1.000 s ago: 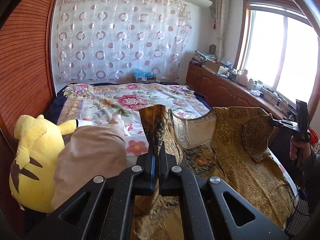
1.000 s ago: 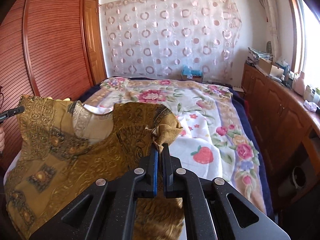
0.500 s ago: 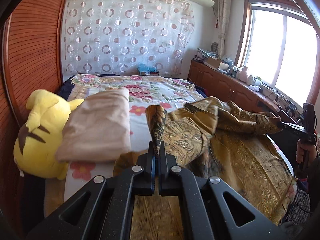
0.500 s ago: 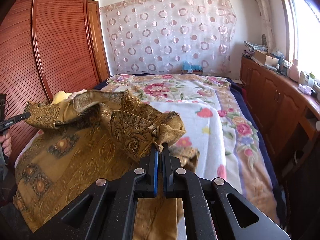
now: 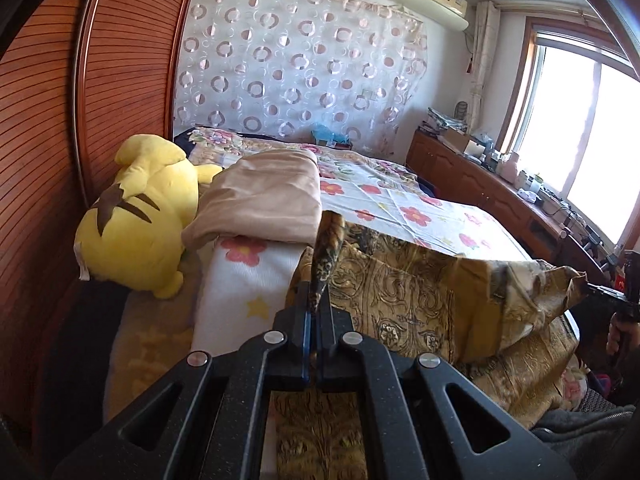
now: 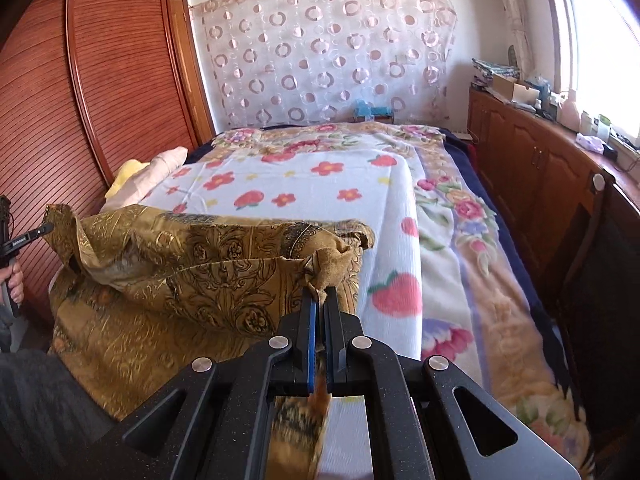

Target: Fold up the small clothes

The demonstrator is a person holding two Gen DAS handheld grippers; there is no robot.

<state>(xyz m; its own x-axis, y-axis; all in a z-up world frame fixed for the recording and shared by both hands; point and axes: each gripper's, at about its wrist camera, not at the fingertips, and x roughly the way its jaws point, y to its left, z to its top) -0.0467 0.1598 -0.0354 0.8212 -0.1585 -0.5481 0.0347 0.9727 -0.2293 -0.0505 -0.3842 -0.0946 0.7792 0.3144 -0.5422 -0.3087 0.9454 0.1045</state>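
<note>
A gold-brown patterned garment [image 5: 404,296] lies doubled over at the near end of the bed; it also shows in the right wrist view [image 6: 208,276]. My left gripper [image 5: 315,300] is shut on one pinched corner of it, at the garment's left side. My right gripper [image 6: 319,300] is shut on the opposite corner. Each gripper shows at the edge of the other's view: the right one [image 5: 608,290], the left one [image 6: 28,236]. The cloth between them sags low, just above the lower layer.
The bed has a white floral blanket [image 6: 304,184]. A yellow plush toy [image 5: 136,216] and a folded beige cloth [image 5: 264,196] lie at the bed's left side. A wooden wardrobe [image 6: 92,92] stands left, a low wooden cabinet [image 6: 540,168] right under the window.
Both grippers have come down and toward the near end of the bed, bringing the garment's held top edge over onto its lower part. The raised cloth is now low and doubled.
</note>
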